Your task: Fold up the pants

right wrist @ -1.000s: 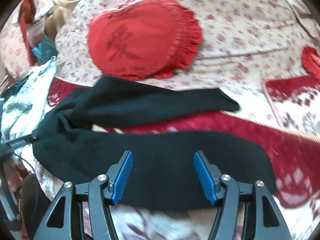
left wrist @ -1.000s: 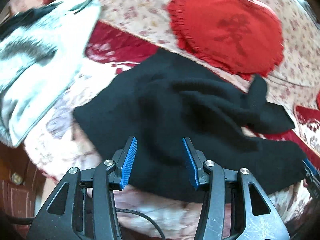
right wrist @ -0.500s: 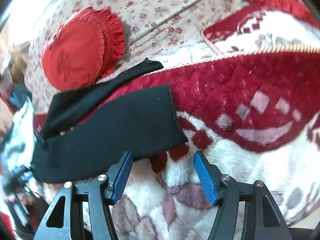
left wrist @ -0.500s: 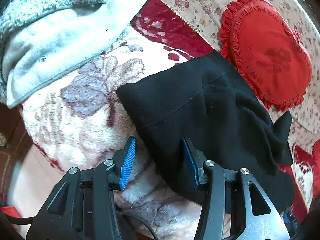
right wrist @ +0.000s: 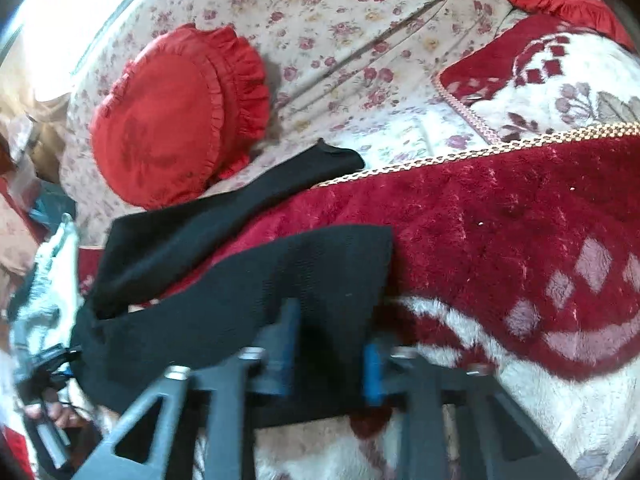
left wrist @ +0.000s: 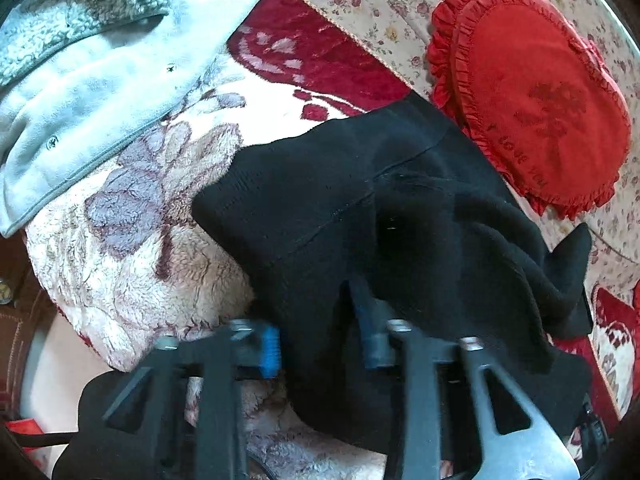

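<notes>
Black knit pants (left wrist: pixel 360 216) lie on a red and cream plush blanket (left wrist: pixel 132 272). In the left wrist view my left gripper (left wrist: pixel 320 340) straddles the near waist corner, black fabric between its blue pads, jaws partly closed and blurred. In the right wrist view the pants (right wrist: pixel 240 292) stretch leftward, the far leg (right wrist: pixel 248 208) running toward the cushion. My right gripper (right wrist: pixel 328 356) straddles the near leg's cuff end, fabric between its pads, jaws partly closed and blurred.
A red heart-shaped frilled cushion (left wrist: pixel 532 92) lies on a floral sheet (left wrist: pixel 384 0) behind the pants; it also shows in the right wrist view (right wrist: pixel 176 116). A pale fleece garment (left wrist: pixel 92 64) lies at the left. The bed edge (left wrist: pixel 80 340) drops off near me.
Both grippers moved forward onto the pants' ends, left at the waist, right at the cuff, and their jaws narrowed around the fabric. Both views are motion-blurred now.
</notes>
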`<state>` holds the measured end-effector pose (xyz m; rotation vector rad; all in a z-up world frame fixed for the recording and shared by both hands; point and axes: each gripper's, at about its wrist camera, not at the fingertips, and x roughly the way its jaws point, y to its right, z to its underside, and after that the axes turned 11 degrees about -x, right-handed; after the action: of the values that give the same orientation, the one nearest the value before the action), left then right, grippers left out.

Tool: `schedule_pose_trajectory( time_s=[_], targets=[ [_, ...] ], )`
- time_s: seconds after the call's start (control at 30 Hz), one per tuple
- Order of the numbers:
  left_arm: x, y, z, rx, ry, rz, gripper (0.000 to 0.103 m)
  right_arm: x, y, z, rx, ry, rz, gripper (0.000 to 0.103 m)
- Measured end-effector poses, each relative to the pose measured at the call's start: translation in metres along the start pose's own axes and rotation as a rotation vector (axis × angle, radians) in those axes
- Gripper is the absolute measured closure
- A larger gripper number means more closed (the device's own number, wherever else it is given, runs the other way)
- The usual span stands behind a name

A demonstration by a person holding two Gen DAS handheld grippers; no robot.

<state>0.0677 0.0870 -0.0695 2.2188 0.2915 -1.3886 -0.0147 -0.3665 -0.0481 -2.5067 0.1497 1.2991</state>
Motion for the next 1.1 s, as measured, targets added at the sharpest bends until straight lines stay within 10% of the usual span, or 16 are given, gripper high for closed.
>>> schedule_pose_trajectory(
  time_s=[0.73, 1.1],
  targets=[
    [-0.027, -0.023, 0.023, 0.1, 0.025, -0.013, 0.085, -0.041, -0.012, -0.005, -0.153, -0.034, 0.143, 0.089],
    [-0.067, -0.04, 0.01, 0.09, 0.173, -0.086, 0.078, -0.014, -0.163, -0.081, -0.388, 0.071, -0.228, 0.066]
  ],
)
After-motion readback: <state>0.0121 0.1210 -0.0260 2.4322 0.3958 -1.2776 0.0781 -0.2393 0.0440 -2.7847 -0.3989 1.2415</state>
